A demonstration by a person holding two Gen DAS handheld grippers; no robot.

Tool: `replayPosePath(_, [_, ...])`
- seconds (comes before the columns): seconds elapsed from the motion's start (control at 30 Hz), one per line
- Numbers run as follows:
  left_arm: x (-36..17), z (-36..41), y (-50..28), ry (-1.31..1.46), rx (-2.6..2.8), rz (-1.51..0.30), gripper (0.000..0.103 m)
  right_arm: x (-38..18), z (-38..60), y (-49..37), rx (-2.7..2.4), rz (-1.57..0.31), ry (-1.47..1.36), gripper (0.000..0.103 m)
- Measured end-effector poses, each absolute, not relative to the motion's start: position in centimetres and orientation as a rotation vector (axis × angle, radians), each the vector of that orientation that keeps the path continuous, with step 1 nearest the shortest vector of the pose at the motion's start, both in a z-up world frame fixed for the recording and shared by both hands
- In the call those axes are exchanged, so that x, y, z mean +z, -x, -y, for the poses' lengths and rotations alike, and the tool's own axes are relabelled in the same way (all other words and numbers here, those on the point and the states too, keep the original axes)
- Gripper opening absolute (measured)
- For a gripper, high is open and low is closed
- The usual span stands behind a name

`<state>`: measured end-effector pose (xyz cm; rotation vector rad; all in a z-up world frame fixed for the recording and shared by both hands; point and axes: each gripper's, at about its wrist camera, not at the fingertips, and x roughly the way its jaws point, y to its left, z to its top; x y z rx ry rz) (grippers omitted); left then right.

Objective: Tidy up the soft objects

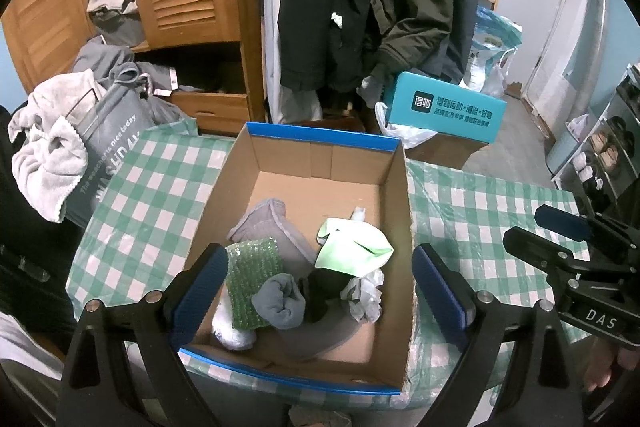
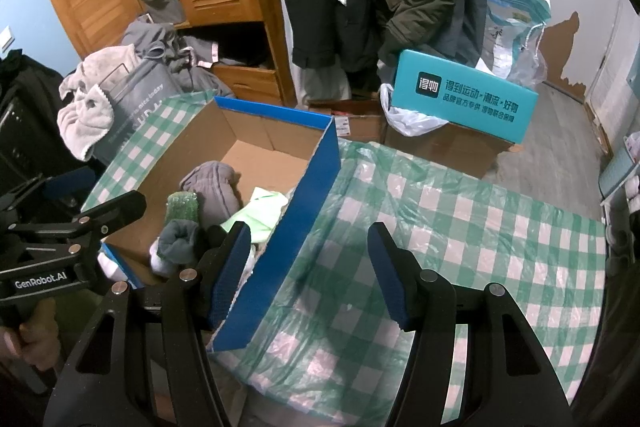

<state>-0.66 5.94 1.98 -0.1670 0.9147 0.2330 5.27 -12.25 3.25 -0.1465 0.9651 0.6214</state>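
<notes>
Left gripper (image 1: 316, 287) hangs spread wide over the box (image 1: 402, 203), right gripper (image 2: 310, 271) released and empty beside it; best drop straight onto the sock (image 1: 280, 301).

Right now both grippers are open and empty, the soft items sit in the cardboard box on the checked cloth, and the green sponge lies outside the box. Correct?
One thing is wrong: the green sponge lies inside the box, beside the grey sock, as the left wrist view shows. The rest holds: left gripper and right gripper are open and empty, and the box sits on the checked cloth.
</notes>
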Motion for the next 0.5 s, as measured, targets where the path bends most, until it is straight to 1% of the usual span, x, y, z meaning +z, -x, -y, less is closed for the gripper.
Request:
replayPosePath(0.13, [2.01,-5.92,0.67,0.168,0.235,-0.915,0.098,3.23,12.28,-5.35,0.621,-0.966,0.147,0.060])
replayPosePath(0.5, [2.22,-5.50,0.47,0.153,0.235,-0.919,0.098,3.24,12.27,-5.31,0.622,-0.966,0.146,0.060])
